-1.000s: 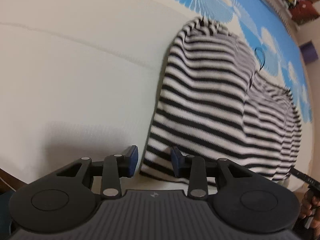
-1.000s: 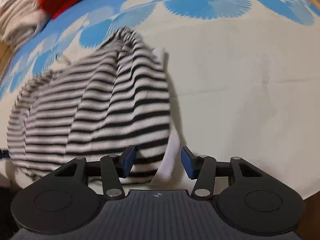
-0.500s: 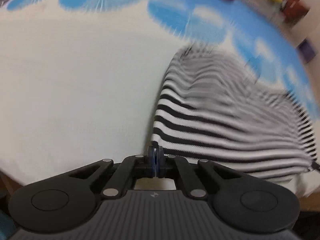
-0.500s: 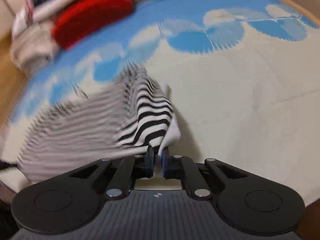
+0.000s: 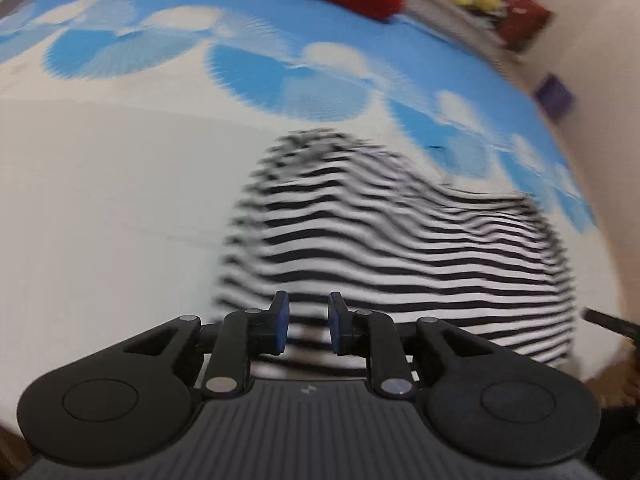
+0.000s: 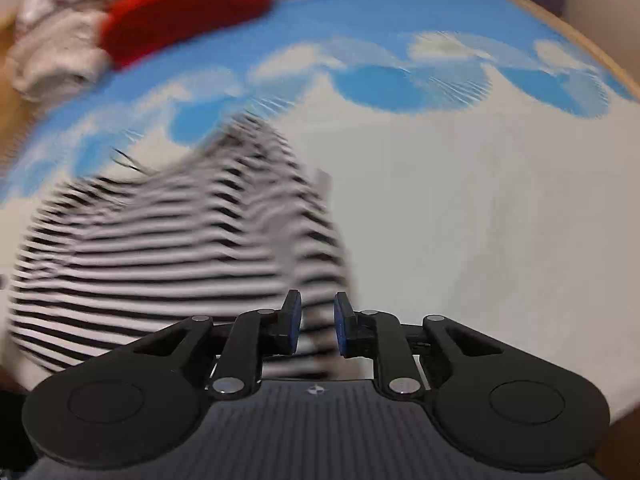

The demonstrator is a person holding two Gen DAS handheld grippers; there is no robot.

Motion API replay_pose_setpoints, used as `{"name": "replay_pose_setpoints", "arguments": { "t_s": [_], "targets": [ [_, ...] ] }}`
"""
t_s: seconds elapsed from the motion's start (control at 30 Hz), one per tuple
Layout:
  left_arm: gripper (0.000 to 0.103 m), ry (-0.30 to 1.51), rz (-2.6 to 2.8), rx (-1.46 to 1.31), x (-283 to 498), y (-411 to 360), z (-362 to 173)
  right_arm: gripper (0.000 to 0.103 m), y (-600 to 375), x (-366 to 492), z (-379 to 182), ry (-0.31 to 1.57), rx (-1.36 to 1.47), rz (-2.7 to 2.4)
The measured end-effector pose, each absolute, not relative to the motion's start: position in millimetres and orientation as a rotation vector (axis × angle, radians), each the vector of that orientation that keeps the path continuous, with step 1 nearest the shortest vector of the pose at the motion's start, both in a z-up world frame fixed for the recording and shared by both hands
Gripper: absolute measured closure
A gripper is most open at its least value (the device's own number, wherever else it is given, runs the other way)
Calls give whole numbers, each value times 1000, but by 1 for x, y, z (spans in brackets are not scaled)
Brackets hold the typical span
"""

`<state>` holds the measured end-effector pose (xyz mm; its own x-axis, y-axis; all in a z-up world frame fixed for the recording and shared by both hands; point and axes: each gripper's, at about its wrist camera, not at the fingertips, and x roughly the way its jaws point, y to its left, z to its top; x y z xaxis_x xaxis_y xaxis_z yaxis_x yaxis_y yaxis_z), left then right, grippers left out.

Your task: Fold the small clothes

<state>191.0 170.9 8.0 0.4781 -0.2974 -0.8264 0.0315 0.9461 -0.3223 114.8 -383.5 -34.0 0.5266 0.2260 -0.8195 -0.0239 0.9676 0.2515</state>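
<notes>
A black-and-white striped garment (image 5: pixel 400 248) lies on the bed, blurred by motion in both views. My left gripper (image 5: pixel 305 326) hangs over its near left part. The jaws are opening, and striped cloth shows in the gap, but the pads do not press on it. In the right wrist view the same striped garment (image 6: pixel 168 248) spreads to the left. My right gripper (image 6: pixel 316 328) is over its near right edge, its jaws opening too, with cloth seen between the pads but not pinched.
The bed sheet (image 5: pixel 100 200) is white near me and blue with white cloud shapes farther off. A red cloth (image 6: pixel 180 4) and pale folded clothes (image 6: pixel 52 56) lie at the far side. A hand (image 5: pixel 628 376) shows at the right edge.
Both grippers closed on the garment's near edge half a second ago and have now parted again. Both have risen and tilted, so more of the far bed shows.
</notes>
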Motion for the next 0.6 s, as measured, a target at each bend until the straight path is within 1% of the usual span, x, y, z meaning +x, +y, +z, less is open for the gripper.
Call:
{"name": "replay_pose_setpoints", "arguments": {
  "t_s": [0.07, 0.13, 0.17, 0.2, 0.27, 0.37, 0.47, 0.5, 0.53, 0.6],
  "targets": [
    [82, 1077, -241, -258, 194, 155, 5, 82, -371, 116, -34, 1004, 198, 224],
    [82, 1128, -247, -228, 201, 142, -7, 77, -355, 120, -47, 1070, 127, 242],
    [80, 1154, -240, -210, 205, 135, -14, 76, -350, 119, -56, 1119, 88, 233],
    [75, 1185, -229, -190, 210, 127, -21, 76, -346, 123, -65, 1169, 48, 214],
    [71, 1244, -193, -167, 218, 124, -37, 75, -343, 127, -79, 1239, -9, 166],
    [69, 1252, -152, -211, 222, 130, -42, 74, -344, 129, -72, 1225, 19, 141],
    [69, 1173, -165, -236, 220, 131, -25, 73, -347, 129, -54, 1132, 70, 196],
    [67, 1151, -179, -238, 218, 131, -21, 72, -347, 126, -50, 1105, 81, 228],
    [66, 1153, -181, -231, 217, 130, -22, 71, -346, 125, -49, 1100, 78, 249],
    [65, 1225, -131, -192, 217, 132, -35, 69, -340, 124, -64, 1188, -11, 221]
  ]
}}
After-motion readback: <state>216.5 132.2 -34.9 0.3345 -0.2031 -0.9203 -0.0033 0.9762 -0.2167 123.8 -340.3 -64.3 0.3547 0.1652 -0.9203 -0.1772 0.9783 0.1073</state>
